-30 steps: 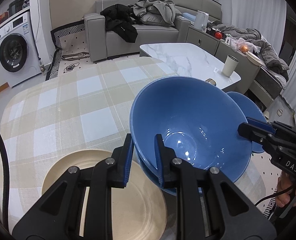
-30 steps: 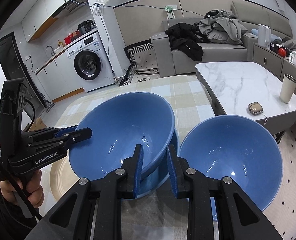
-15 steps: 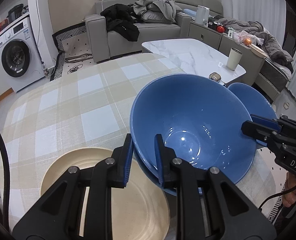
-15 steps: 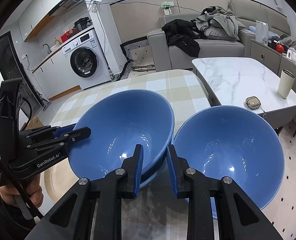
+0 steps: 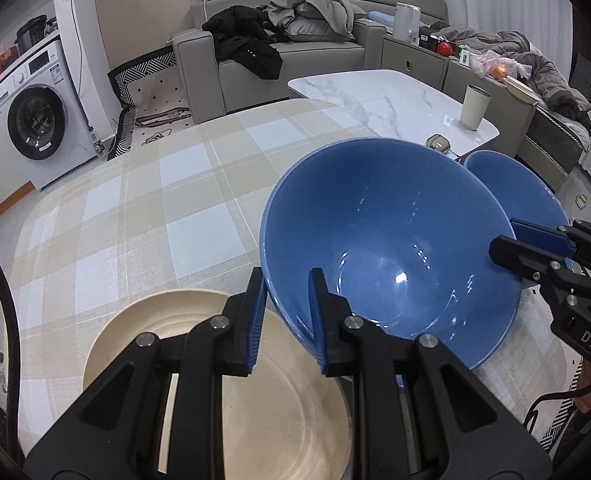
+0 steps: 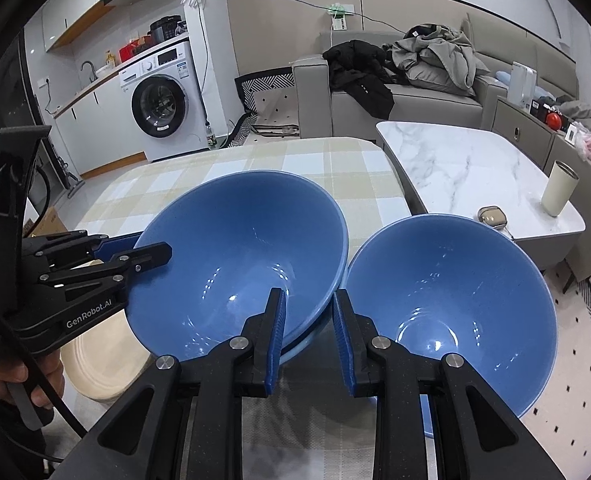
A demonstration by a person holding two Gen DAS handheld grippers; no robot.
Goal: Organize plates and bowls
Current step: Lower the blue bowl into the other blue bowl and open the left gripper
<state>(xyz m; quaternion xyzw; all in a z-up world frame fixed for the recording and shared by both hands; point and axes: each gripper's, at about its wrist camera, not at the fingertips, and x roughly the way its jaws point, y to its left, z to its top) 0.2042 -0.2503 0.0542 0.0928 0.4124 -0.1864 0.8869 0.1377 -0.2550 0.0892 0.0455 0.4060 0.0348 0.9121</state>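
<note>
A lived-in home: clothes are lying heaped on the grey sofa (image 6: 407, 92), a washing machine (image 6: 157, 116) standing left of it.

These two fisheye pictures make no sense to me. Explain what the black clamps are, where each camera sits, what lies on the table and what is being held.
No robot here: a person holds a black two-finger tool in each hand, and each tool carries a camera looking along its fingers. The left tool and the right tool each pinch an opposite rim of the same large glossy blue bowl, which sits in another blue bowl beneath it. Each camera also sees the other tool across the bowl. On the beige checked tablecloth lie a round cream plate on one side and a separate blue bowl on the other.
</note>
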